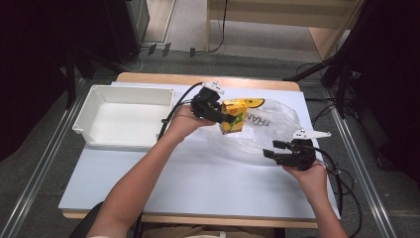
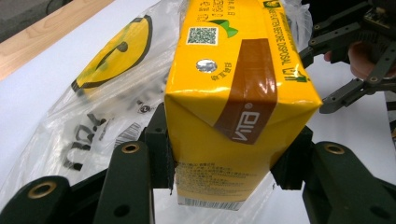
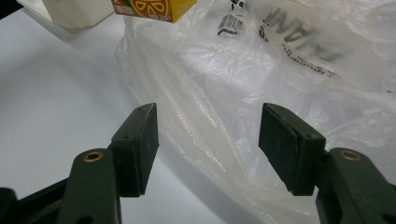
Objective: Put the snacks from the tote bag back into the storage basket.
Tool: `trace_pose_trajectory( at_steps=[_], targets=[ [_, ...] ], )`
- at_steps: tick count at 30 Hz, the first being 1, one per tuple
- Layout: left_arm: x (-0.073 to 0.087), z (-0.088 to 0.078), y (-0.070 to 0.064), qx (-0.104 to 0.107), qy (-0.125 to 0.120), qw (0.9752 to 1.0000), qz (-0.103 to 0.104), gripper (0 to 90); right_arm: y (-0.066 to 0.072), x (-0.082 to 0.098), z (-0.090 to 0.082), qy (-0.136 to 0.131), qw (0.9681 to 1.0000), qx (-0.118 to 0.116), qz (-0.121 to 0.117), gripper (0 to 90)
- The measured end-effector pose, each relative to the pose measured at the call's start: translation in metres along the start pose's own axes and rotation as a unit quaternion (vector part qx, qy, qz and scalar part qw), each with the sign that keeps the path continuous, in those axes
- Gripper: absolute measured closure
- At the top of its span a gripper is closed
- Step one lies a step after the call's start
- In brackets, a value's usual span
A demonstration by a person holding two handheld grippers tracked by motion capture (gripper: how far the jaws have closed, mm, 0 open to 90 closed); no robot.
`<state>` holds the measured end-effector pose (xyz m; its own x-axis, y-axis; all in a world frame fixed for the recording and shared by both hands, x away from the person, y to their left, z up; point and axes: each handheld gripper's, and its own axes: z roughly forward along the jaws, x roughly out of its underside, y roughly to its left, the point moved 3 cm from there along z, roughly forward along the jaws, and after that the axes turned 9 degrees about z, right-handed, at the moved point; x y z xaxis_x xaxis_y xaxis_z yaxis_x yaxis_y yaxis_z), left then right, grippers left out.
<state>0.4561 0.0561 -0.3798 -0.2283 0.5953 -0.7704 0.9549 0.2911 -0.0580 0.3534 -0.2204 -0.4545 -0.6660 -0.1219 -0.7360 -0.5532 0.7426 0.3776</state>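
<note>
High view: the left gripper (image 1: pixel 229 118) clamps the yellow carton (image 1: pixel 234 116) above the plastic bag (image 1: pixel 270 130), right of the white bin (image 1: pixel 124 116). Left gripper view: both pads (image 2: pixel 161 154) press the carton's sides. Right gripper view: the right gripper (image 3: pixel 208 149) stands wide and empty at the bag's edge, the carton beyond it.

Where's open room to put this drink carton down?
The white tray is empty. The table is bare between both forearms. It is crowded around the plastic bag, where the left gripper holds the carton and the right gripper waits.
</note>
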Motion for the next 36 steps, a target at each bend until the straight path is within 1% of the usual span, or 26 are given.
trace_pose_trajectory(
  at_steps=[7,8,9,15,20,22,24,26,36],
  targets=[
    [0.003,-0.014,0.001,-0.009,-0.008,0.9999,-0.004,52.2,0.001,-0.001,0.000,0.001,1.0000,0.000,-0.004,38.8],
    [0.004,-0.016,0.001,-0.011,-0.006,0.9999,-0.003,52.2,0.001,-0.001,0.000,0.001,1.0000,-0.002,-0.003,38.7],
    [0.005,-0.017,0.001,-0.012,-0.008,0.9999,-0.006,52.2,0.002,-0.001,0.000,0.001,1.0000,-0.003,-0.003,38.7],
    [0.012,-0.027,0.003,-0.018,-0.006,0.9998,-0.005,52.2,0.002,-0.002,0.001,-0.001,0.9999,-0.009,-0.005,38.7],
    [0.016,-0.033,0.006,-0.023,-0.003,0.9997,-0.007,52.2,0.002,-0.002,0.002,0.004,0.9999,-0.008,-0.007,38.8],
    [0.018,-0.035,0.007,-0.023,-0.002,0.9997,-0.012,52.2,0.003,-0.003,0.002,0.003,0.9999,-0.009,-0.008,38.7],
    [0.019,-0.038,0.009,-0.022,-0.003,0.9997,-0.013,52.2,0.003,-0.003,0.002,0.003,0.9999,-0.009,-0.009,38.7],
    [0.019,-0.040,0.009,-0.019,-0.004,0.9996,-0.021,52.2,0.002,-0.003,0.002,0.004,0.9999,-0.009,-0.010,38.8],
    [0.025,-0.051,0.012,-0.023,-0.010,0.9996,-0.014,52.2,0.003,-0.005,0.003,0.004,0.9999,-0.011,-0.010,38.9]
  ],
)
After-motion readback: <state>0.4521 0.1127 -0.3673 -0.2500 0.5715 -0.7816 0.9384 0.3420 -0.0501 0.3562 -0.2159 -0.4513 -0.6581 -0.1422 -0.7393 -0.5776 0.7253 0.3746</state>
